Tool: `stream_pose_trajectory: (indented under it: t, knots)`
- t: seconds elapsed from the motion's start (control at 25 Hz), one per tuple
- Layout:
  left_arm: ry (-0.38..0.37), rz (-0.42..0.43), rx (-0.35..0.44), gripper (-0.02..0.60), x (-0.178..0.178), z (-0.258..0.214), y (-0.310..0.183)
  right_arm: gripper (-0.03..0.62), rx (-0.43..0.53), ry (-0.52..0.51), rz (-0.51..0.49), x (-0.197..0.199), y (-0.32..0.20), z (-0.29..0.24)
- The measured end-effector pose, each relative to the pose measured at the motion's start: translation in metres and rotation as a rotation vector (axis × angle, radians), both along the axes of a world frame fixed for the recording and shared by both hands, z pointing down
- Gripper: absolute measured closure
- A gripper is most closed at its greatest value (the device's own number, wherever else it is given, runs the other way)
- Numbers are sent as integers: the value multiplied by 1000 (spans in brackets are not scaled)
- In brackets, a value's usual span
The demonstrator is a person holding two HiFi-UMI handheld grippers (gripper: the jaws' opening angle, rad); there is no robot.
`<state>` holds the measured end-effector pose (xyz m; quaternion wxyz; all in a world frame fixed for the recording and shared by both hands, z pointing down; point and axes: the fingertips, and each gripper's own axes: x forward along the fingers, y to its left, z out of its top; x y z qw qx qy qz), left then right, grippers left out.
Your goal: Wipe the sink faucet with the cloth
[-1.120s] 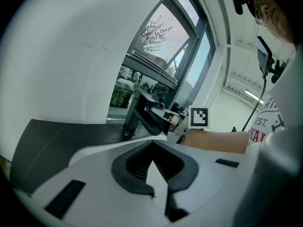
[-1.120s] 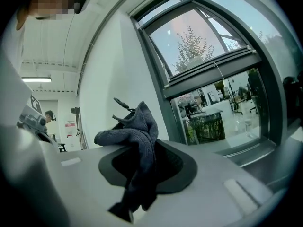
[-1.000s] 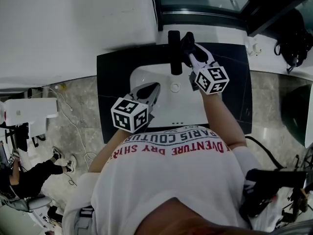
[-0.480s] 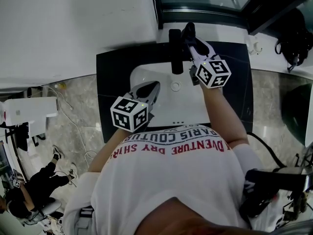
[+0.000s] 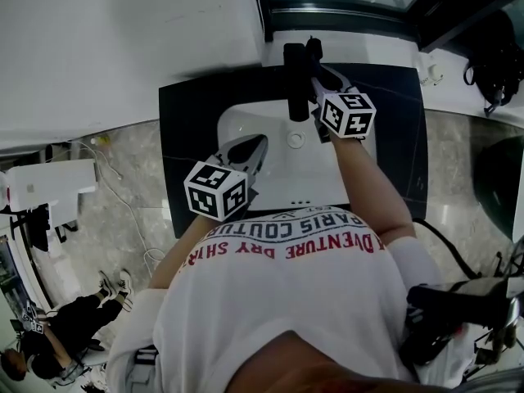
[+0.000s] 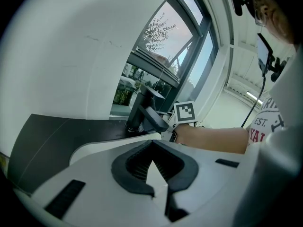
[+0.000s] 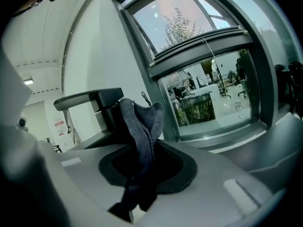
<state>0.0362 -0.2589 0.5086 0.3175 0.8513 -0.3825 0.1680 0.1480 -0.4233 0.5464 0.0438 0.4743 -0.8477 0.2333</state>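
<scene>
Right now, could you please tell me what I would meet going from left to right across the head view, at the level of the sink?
Left gripper → sink faucet → right gripper holding the cloth → black bag.

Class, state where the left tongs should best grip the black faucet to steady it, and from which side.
Probably the faucet by its long straight spout, from its left: the narrow bar fits two jaws, and the right tongs hold the cloth at its right.
</scene>
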Motion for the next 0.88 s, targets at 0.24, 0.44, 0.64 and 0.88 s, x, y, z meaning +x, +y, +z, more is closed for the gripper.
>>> stream_pose_trajectory:
  t: [0.24, 0.44, 0.64, 0.88]
  knots:
    - [2, -5, -2, 581, -3, 4, -3, 516, -76, 67, 20, -1, 1, 27]
    - [-1, -15, 1, 580, -7, 4, -5, 516, -77, 78, 15, 0, 2, 29]
    - [-2, -12, 7, 580, -3, 1, -2, 516, -44, -23, 16, 16, 19, 16]
    - [-6, -10, 11, 580, 0, -1, 2, 516, -31, -199, -17, 24, 66, 9]
